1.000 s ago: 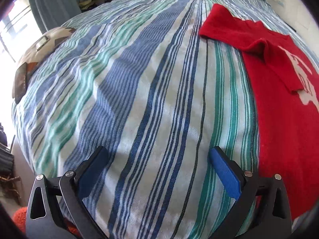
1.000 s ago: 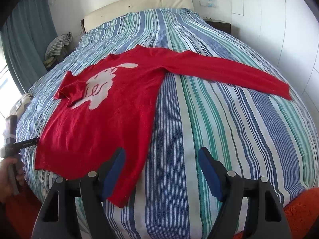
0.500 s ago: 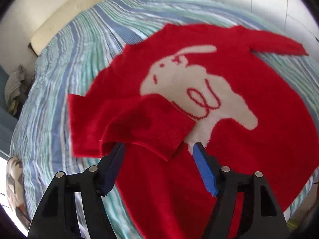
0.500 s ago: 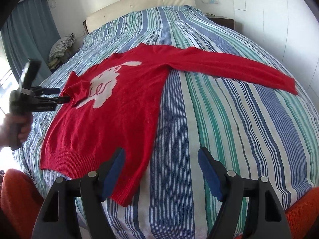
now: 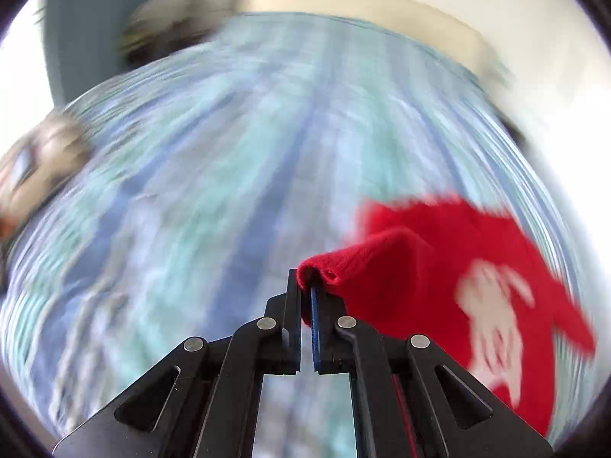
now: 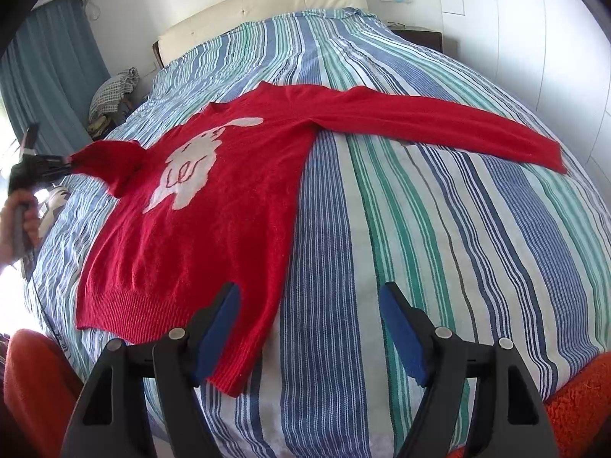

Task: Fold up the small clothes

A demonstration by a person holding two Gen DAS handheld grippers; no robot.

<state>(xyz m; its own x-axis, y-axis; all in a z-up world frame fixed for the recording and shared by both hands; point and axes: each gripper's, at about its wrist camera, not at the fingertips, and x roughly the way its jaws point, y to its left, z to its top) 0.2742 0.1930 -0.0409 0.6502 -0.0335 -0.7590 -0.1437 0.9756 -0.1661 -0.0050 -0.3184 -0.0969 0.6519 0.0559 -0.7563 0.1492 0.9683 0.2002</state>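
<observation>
Now my left gripper (image 5: pixel 307 290) has just closed its jaws on the cuff of the left sleeve (image 6: pixel 105 162) of the red knitted sweater with a white rabbit figure (image 6: pixel 214 206), and the fabric is pinched between the blue pads. My right gripper (image 6: pixel 309 328) hangs with jaws wide apart and nothing between them, just above the sweater's hem corner. The sweater lies face up on the blue, green and white striped bedcover (image 6: pixel 420 229), hem towards me and collar towards the cream headboard (image 6: pixel 267 11). Its other sleeve (image 6: pixel 439 122) stretches flat out to the right. I judge the folding has hardly begun: no fold is finished, and both sleeves and the body remain.
</observation>
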